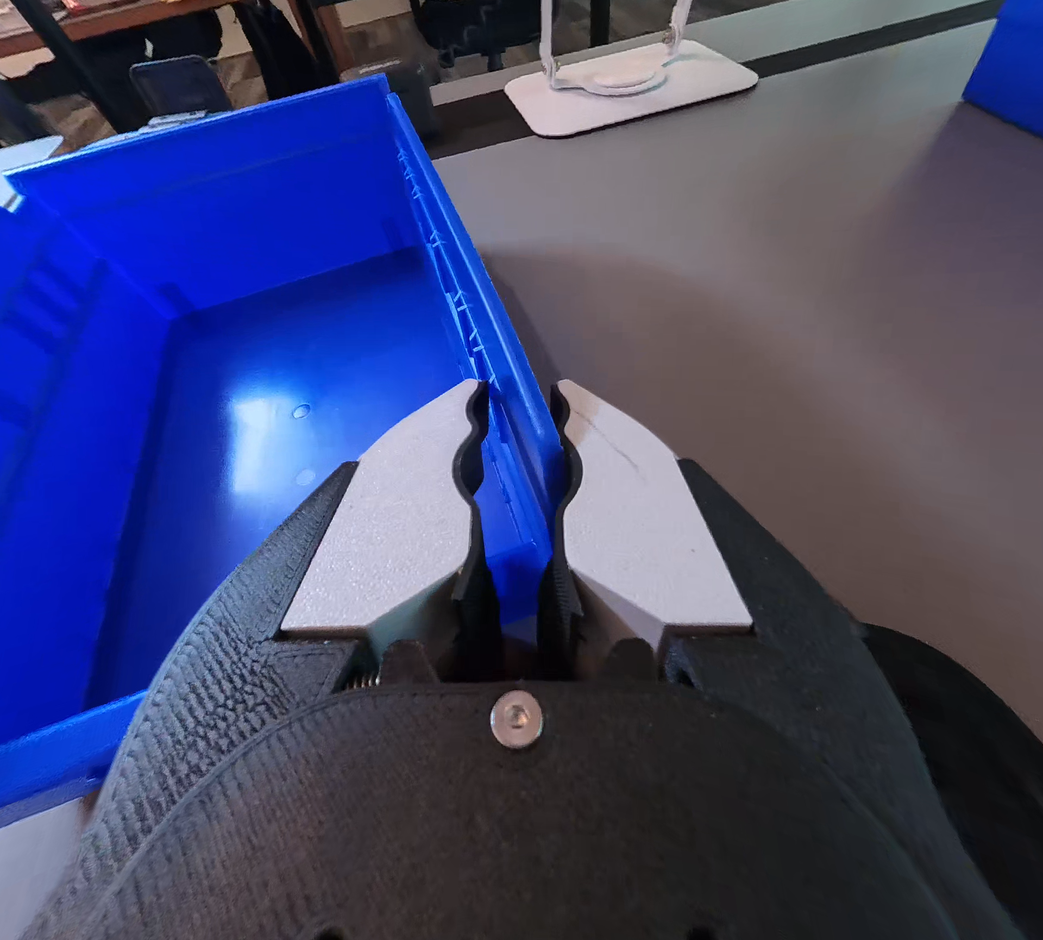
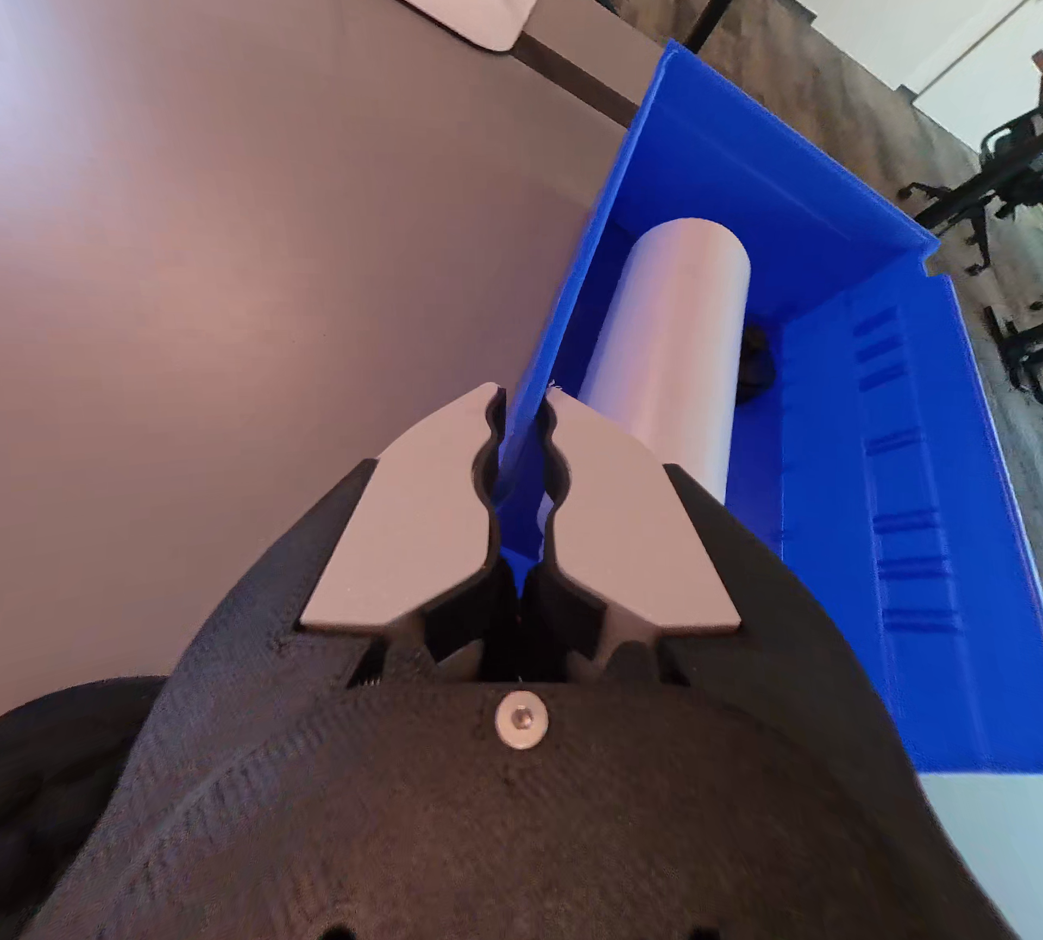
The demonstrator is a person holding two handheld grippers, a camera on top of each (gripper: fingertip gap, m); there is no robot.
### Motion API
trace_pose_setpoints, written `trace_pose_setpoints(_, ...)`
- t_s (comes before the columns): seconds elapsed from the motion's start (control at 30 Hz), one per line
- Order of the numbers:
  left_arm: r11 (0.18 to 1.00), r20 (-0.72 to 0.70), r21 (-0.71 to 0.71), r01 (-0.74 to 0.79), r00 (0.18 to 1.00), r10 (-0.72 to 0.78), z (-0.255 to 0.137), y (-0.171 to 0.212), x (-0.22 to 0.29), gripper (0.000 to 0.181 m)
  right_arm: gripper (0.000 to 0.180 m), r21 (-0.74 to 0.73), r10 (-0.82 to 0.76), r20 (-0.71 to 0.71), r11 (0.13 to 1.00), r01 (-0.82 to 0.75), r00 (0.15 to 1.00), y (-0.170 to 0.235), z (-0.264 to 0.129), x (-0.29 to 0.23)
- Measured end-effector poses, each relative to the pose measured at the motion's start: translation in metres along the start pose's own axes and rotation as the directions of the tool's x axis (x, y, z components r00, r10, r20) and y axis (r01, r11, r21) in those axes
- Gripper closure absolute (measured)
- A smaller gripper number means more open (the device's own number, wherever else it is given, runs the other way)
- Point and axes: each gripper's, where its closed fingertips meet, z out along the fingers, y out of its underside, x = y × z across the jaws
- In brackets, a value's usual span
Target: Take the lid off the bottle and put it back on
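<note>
Bright, even indoor light is seen in both views. A white glare patch is thrown on the glossy floor of the empty blue plastic bin (image 1: 169, 405). Soft shadows are cast across the matte grey-brown tabletop (image 1: 762, 348). Straight lines are bowed by wide-angle distortion; lower edges and background are slightly blurred.
</note>
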Motion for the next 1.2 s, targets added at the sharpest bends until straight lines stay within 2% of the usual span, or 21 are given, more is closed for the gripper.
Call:
trace_pose_setpoints(0.23, 0.998, -0.11, 0.004, -0.066, 0.992, 0.066, 0.014, -0.01, 0.036, 0.159, 0.168, 0.043, -0.029, 0.093, 0.999, 0.025, 0.995, -0.011, 0.002, -0.021)
trace_pose_setpoints(0.47, 0.994, -0.236, 0.026, -0.107, 0.966, 0.11, 0.041, -0.025, 0.075, 0.159, 0.165, 0.09, -0.15, 0.227, 0.987, 0.133, 0.962, -0.031, 0.016, -0.047)
trace_pose_setpoints(0.7, 0.998, -0.366, 0.07, -0.003, 0.93, 0.028, 0.061, -0.038, 0.108, 0.157, 0.157, 0.147, -0.187, 0.318, 0.978, 0.147, 0.929, -0.057, 0.032, -0.081)
trace_pose_setpoints(0.87, 0.996, -0.387, 0.056, 0.072, 0.921, -0.045, 0.069, -0.045, 0.132, 0.154, 0.144, 0.196, -0.129, 0.425, 0.98, 0.048, 0.896, -0.075, 0.037, -0.114)
trace_pose_setpoints(1.0, 0.998, -0.376, 0.051, 0.032, 0.927, -0.011, 0.079, -0.05, 0.154, 0.152, 0.149, 0.19, -0.148, 0.382, 0.979, 0.079, 0.912, -0.077, 0.04, -0.114)
trace_pose_setpoints(1.13, 0.999, -0.372, 0.042, -0.003, 0.928, 0.018, 0.087, -0.055, 0.174, 0.152, 0.158, 0.173, -0.232, 0.245, 0.966, 0.193, 0.941, -0.073, 0.042, -0.103)
trace_pose_setpoints(1.2, 0.999, -0.375, 0.042, -0.007, 0.927, 0.023, 0.089, -0.058, 0.185, 0.152, 0.159, 0.177, -0.248, 0.221, 0.961, 0.211, 0.943, -0.073, 0.042, -0.101)
